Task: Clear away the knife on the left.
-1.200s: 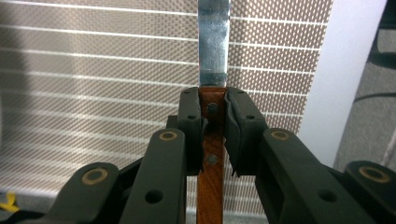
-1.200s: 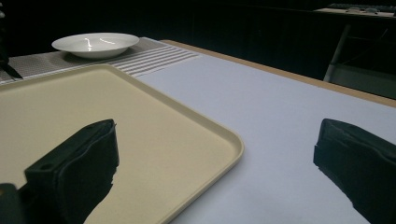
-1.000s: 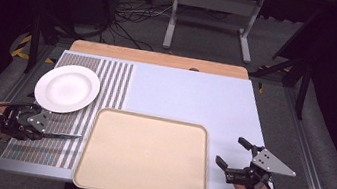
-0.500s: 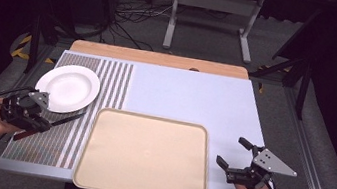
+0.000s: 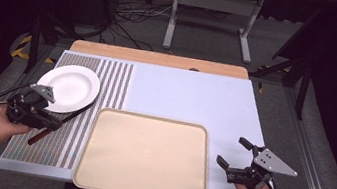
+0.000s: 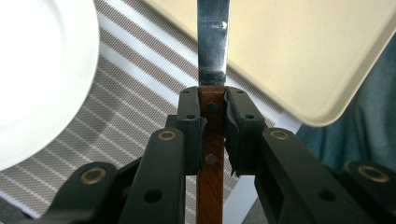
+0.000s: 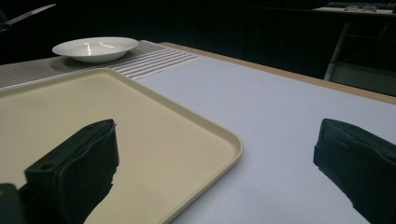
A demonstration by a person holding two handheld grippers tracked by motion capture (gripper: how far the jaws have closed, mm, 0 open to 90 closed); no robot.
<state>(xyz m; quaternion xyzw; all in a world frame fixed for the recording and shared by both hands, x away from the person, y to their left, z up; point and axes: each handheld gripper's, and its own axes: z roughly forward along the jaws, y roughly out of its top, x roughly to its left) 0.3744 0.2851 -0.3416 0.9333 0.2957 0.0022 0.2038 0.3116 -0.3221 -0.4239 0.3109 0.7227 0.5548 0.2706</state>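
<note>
My left gripper (image 5: 52,123) is shut on a knife (image 5: 68,115) with a brown wooden handle, held above the striped mat (image 5: 112,86). In the left gripper view the pads (image 6: 233,126) clamp the handle just below the steel blade (image 6: 213,42), which points over the beige tray's (image 6: 303,51) edge. A white plate (image 5: 69,88) sits just beyond the gripper, also seen as the plate (image 6: 37,70) at the left. My right gripper (image 5: 232,152) stands open, nothing between its jaws, on the pale mat right of the tray (image 5: 145,154); in its own view the gripper (image 7: 217,140) spans the tray's corner (image 7: 229,140).
The tray (image 7: 70,107) lies at the table's front middle, with the plate (image 7: 95,48) and knife tip (image 7: 28,14) farther off. A pale blue mat (image 5: 191,98) covers the table's right and back. Stands and cables (image 5: 128,10) lie on the floor beyond the wooden table edge (image 5: 161,59).
My left gripper has lifted the knife off the striped mat and carried it toward the plate, the blade swinging upward to the right. The right gripper has stayed put.
</note>
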